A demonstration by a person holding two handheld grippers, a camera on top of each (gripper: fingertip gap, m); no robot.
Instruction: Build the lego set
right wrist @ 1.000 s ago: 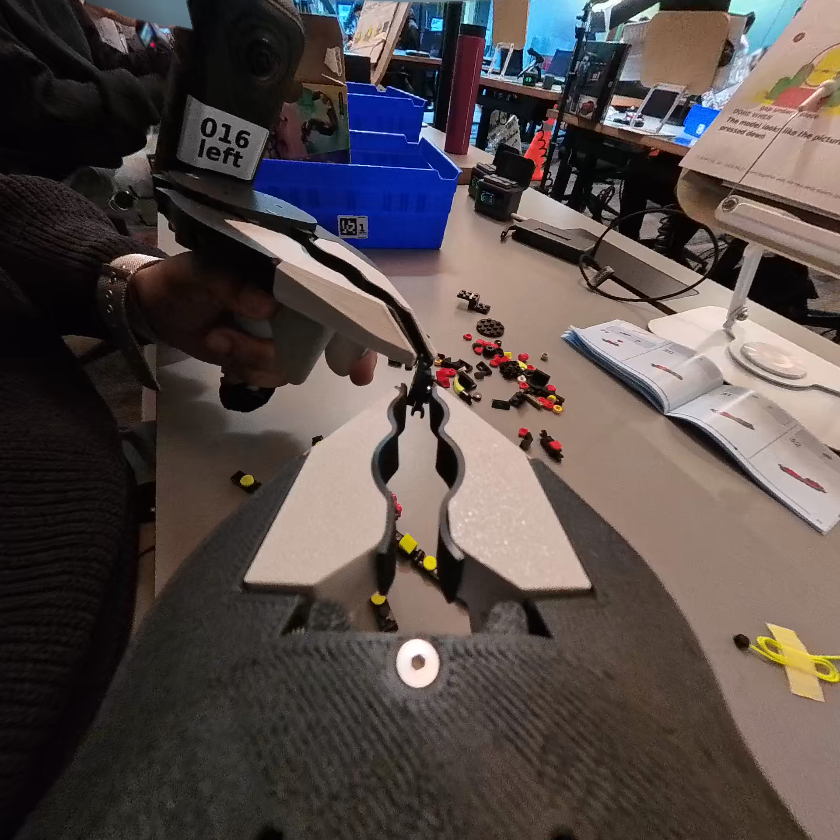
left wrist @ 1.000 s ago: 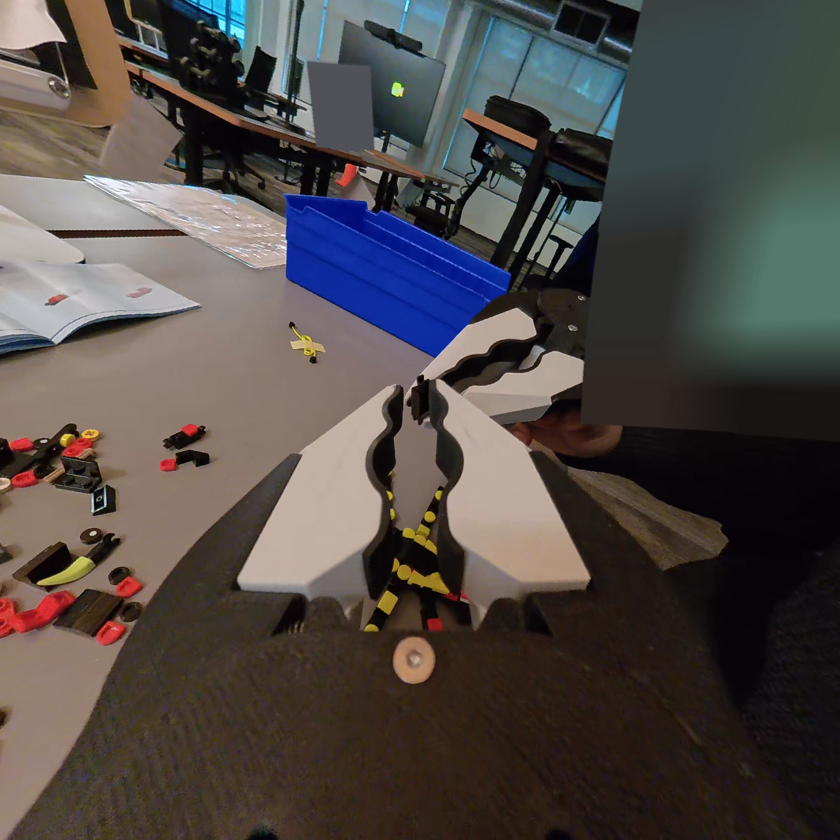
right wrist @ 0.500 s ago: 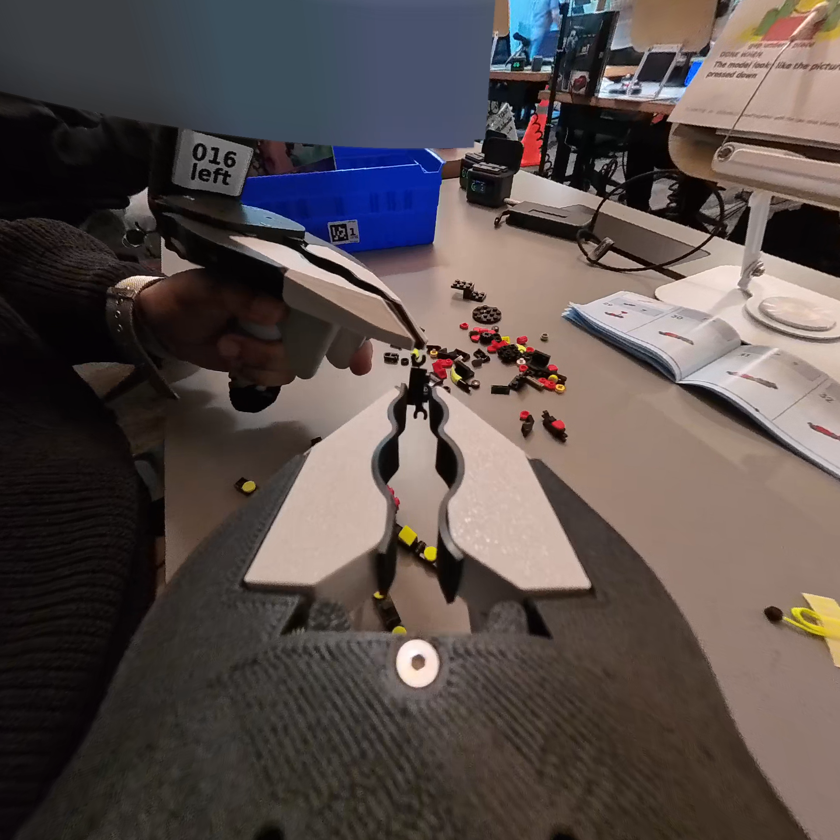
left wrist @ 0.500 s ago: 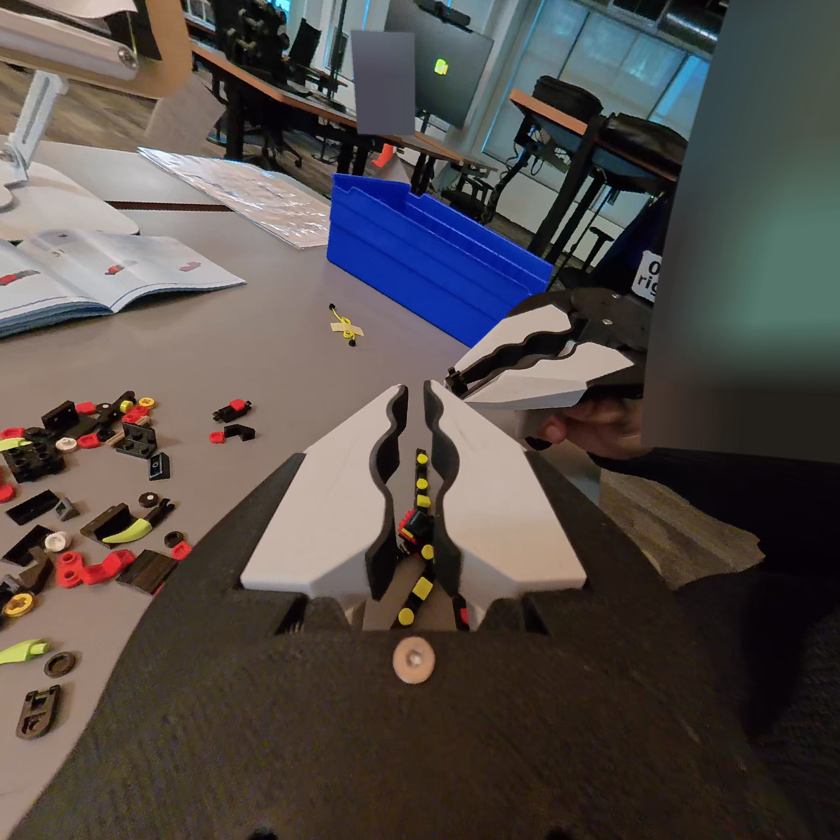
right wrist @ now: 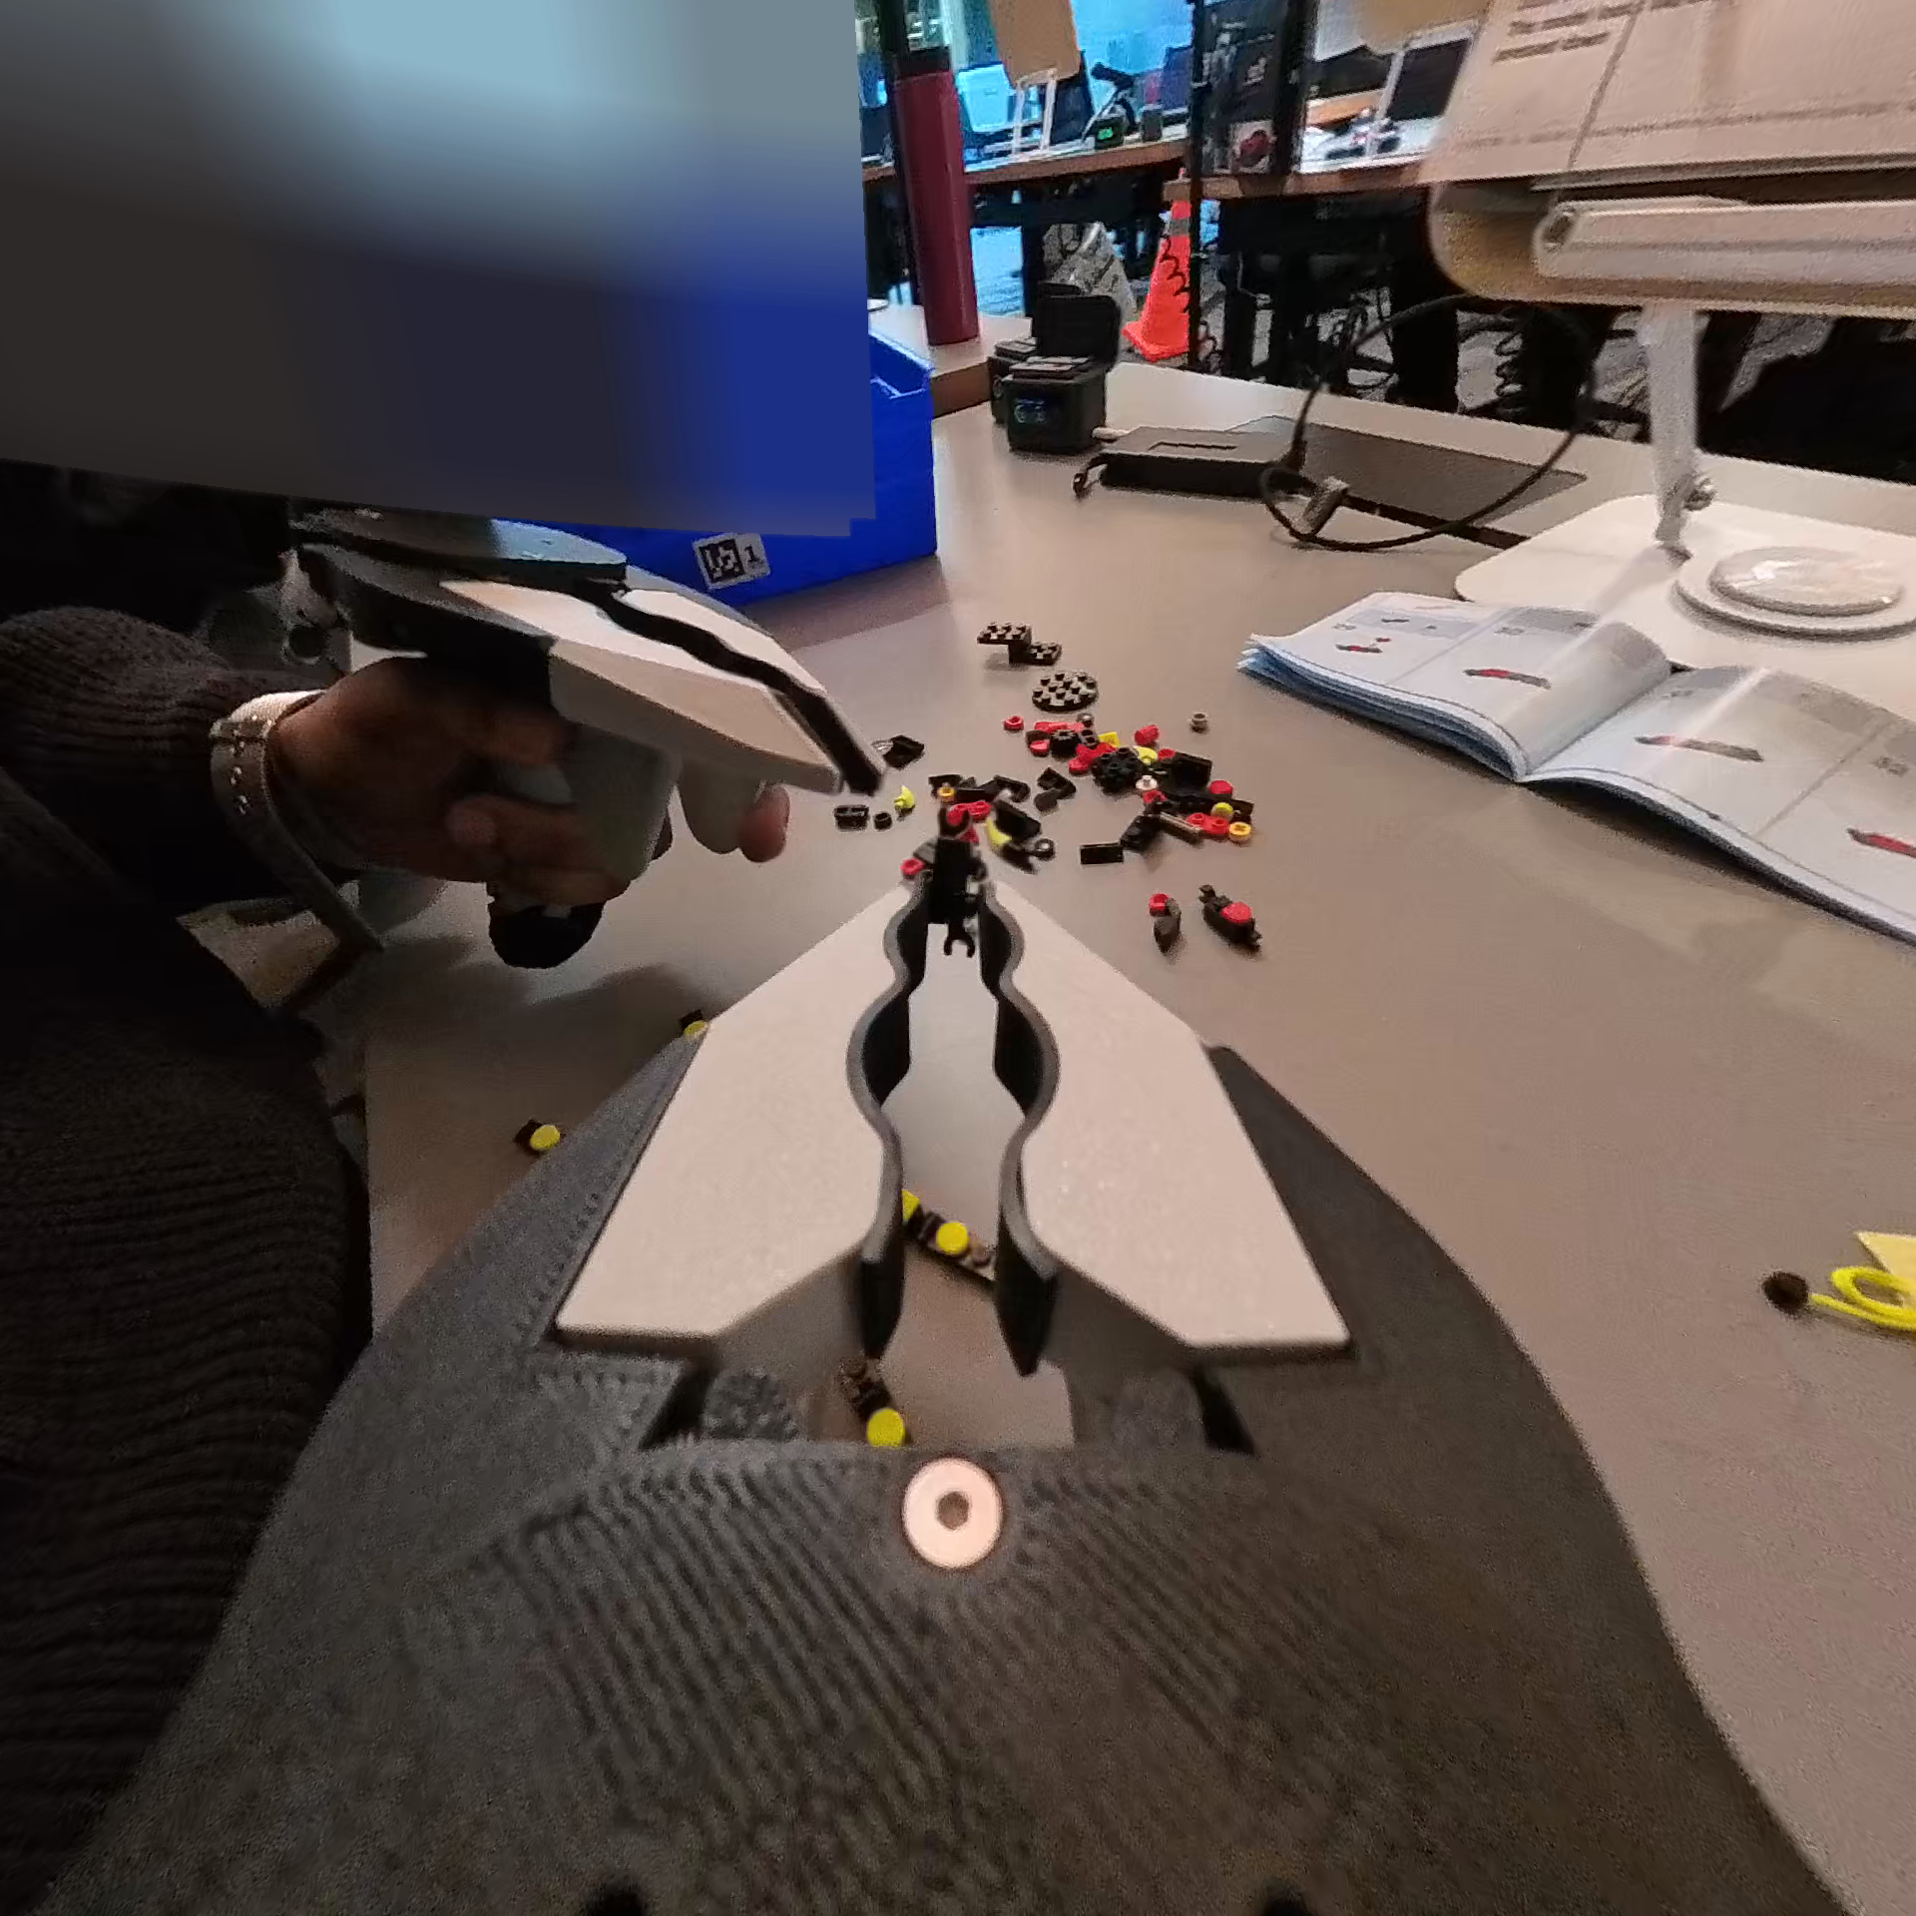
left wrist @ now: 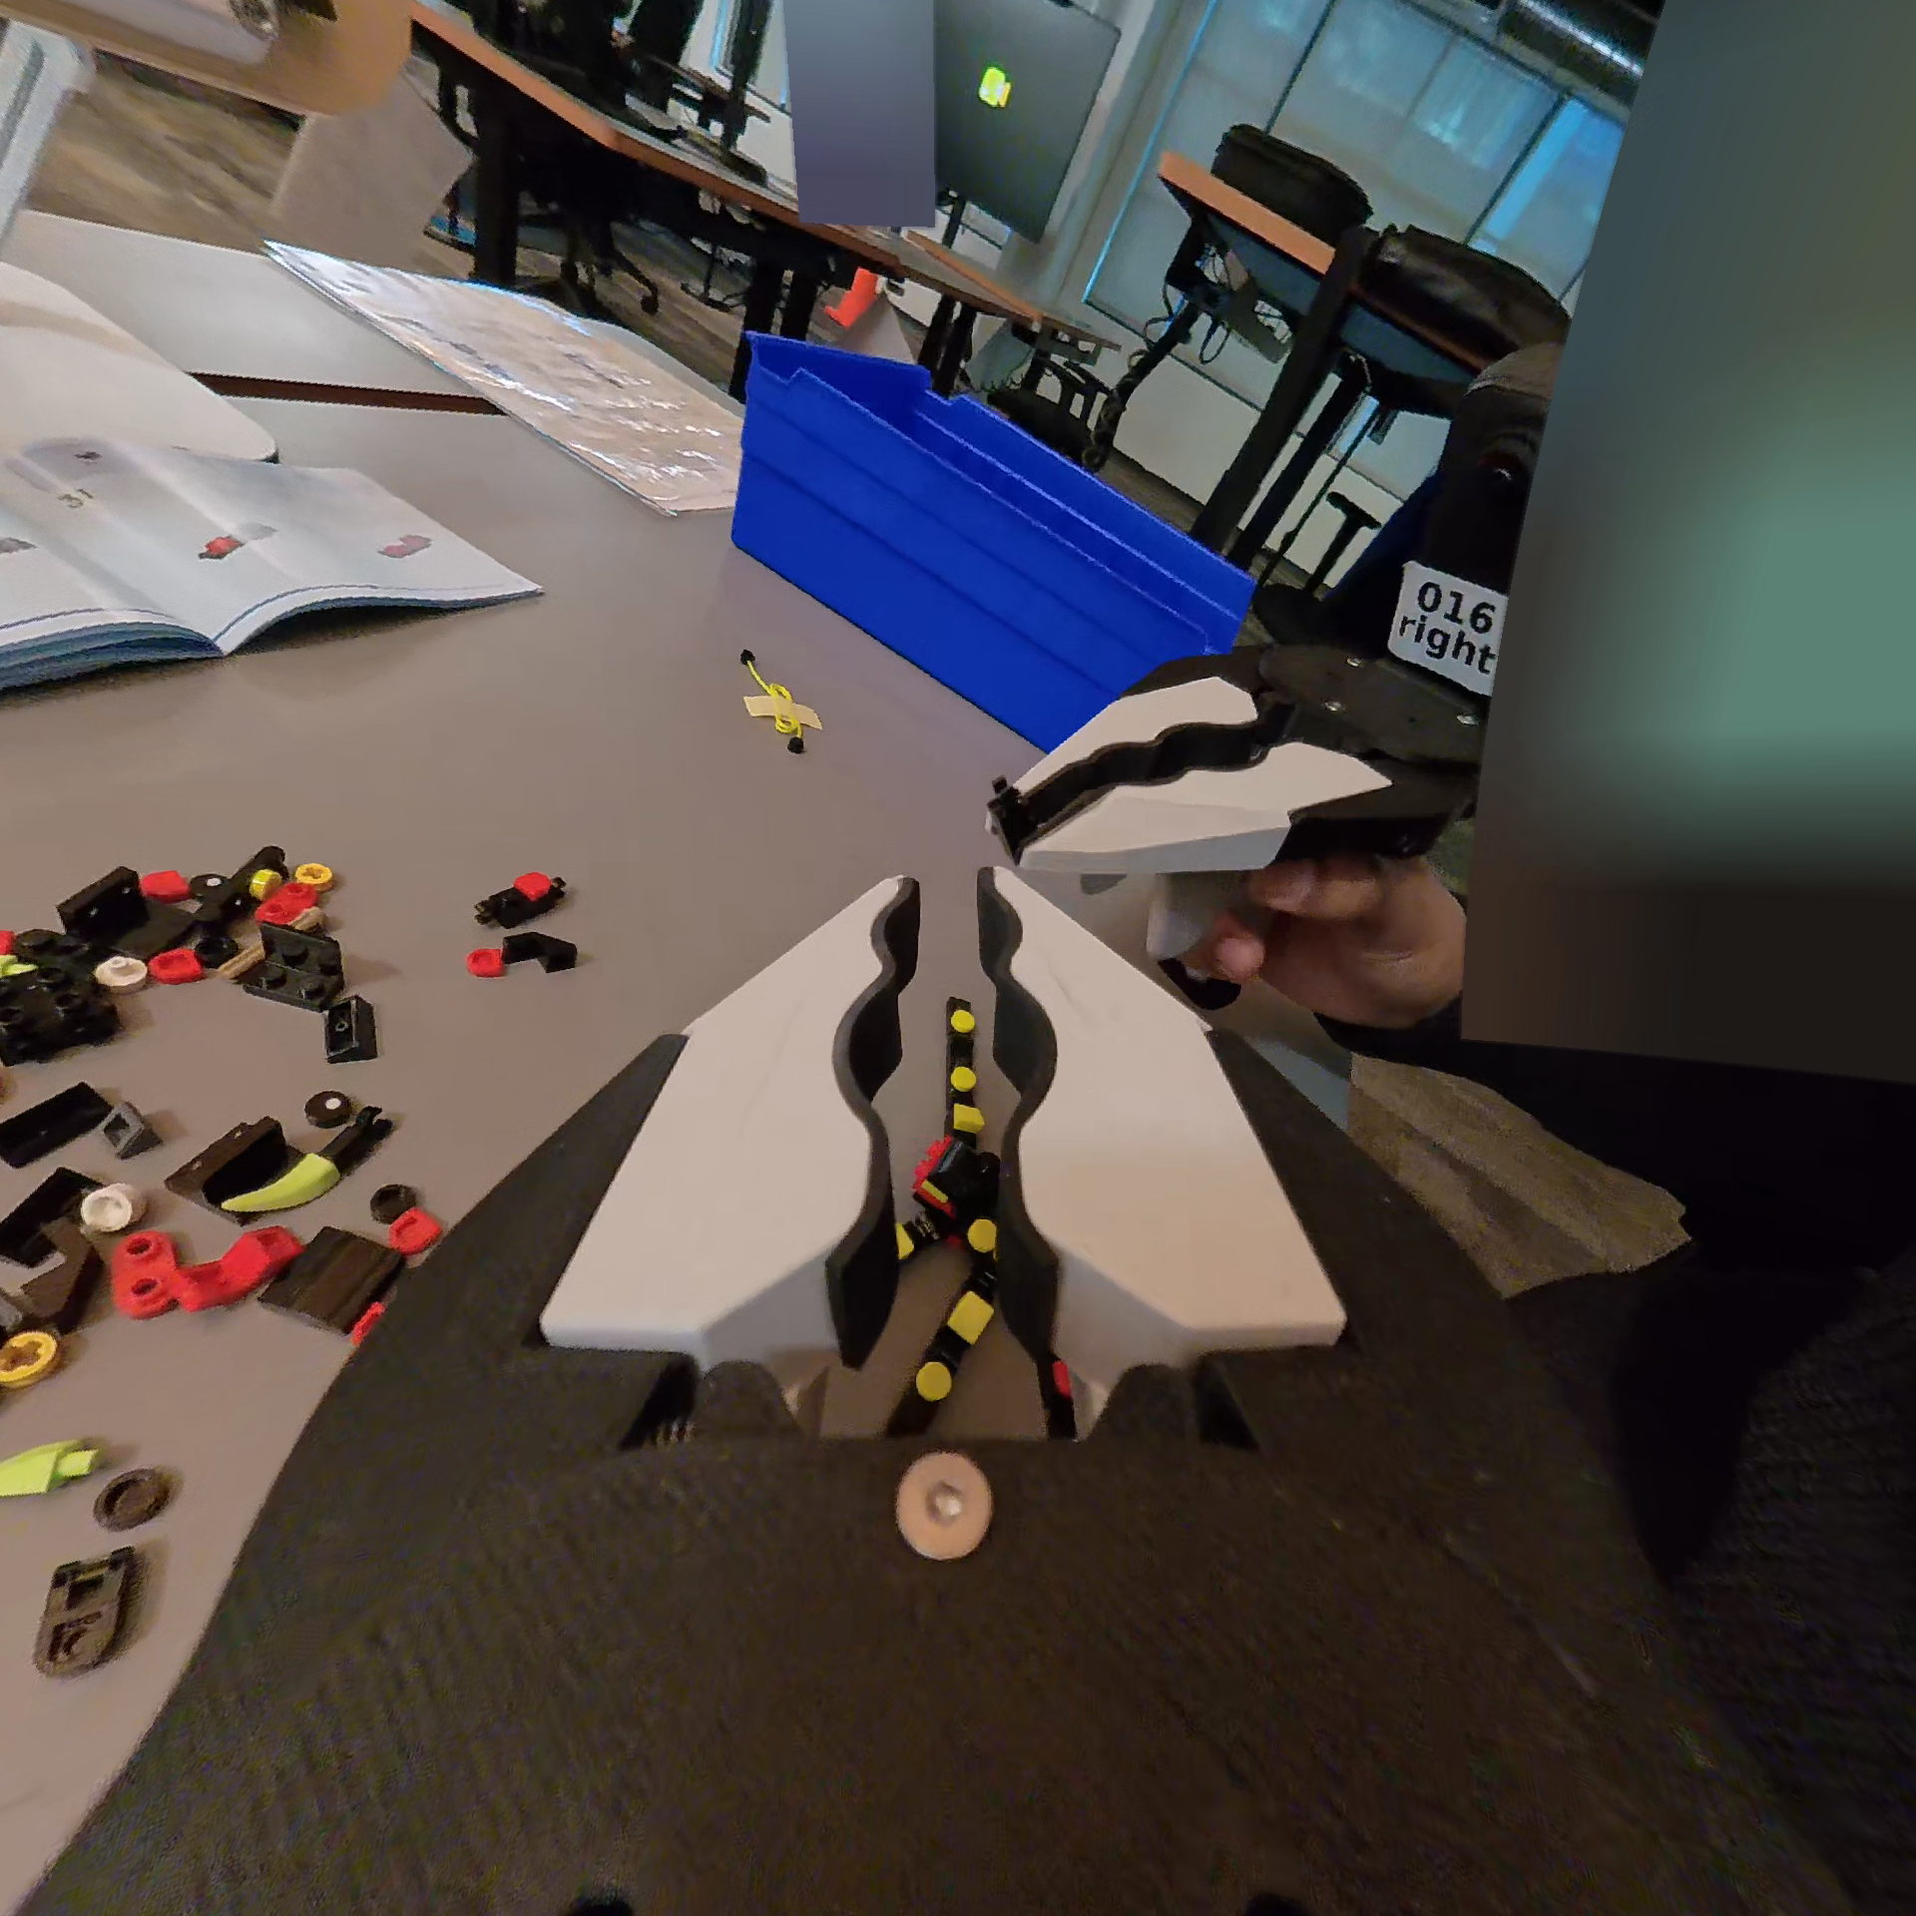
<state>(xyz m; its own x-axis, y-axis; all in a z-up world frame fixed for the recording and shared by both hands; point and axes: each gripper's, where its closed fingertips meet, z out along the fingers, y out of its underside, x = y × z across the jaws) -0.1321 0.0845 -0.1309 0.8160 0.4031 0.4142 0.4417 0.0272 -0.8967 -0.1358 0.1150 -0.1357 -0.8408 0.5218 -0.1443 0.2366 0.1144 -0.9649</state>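
My right gripper (right wrist: pixel 949 900) is shut on a small black clip piece (right wrist: pixel 952 912) at its tips, held above the grey table (right wrist: pixel 1452 1037). It also shows in the left wrist view (left wrist: pixel 1008 824), just up and right of my left gripper (left wrist: pixel 946 892). My left gripper is slightly open and empty; in the right wrist view (right wrist: pixel 863 776) it sits up and left of the held piece, apart from it. A long black assembly with yellow studs and a red part (left wrist: pixel 959 1140) lies on the table under my left fingers. Part of the assembly shows below my right fingers (right wrist: pixel 949 1234).
Loose black, red and yellow pieces (left wrist: pixel 207 1037) (right wrist: pixel 1120 778) are scattered on the table. An open instruction booklet (left wrist: pixel 207 550) (right wrist: pixel 1607 705), a blue bin (left wrist: pixel 985 560), a yellow tie under tape (left wrist: pixel 780 705) and a white lamp base (right wrist: pixel 1763 581) stand around them. My left and right fingertips are right by each other.
My left gripper let go of the small black piece, opened a little and drew back from the right gripper. The right gripper keeps the piece.
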